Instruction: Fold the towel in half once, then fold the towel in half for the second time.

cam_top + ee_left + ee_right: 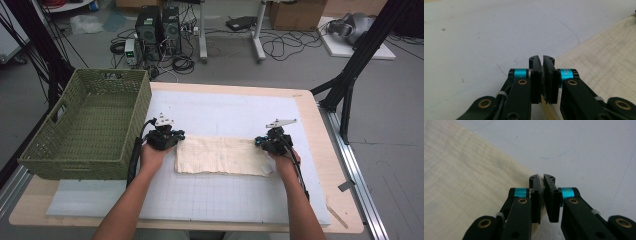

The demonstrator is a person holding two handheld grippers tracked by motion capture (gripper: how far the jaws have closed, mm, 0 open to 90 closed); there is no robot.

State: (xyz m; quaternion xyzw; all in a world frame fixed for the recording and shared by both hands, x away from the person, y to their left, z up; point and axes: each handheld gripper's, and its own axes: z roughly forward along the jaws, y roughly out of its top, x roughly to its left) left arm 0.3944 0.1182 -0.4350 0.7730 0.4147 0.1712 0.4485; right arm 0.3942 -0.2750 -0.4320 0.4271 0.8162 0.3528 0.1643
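A cream cloth (220,155) lies folded in a long flat rectangle on the white mat (225,112). My left gripper (167,137) sits at the cloth's far left corner. In the left gripper view its jaws (542,58) are pressed together over the edge of the cloth (604,57), and a strip of cream fabric shows between them. My right gripper (270,141) sits at the far right corner. In the right gripper view its jaws (542,178) are closed on the corner of the cloth (461,182). A hand holds each gripper.
A green woven basket (90,160) stands at the left end of the wooden table (325,150), close beside my left gripper. The gridded mat extends in front of and behind the cloth. Black frame legs, computers and cables are on the floor beyond the table.
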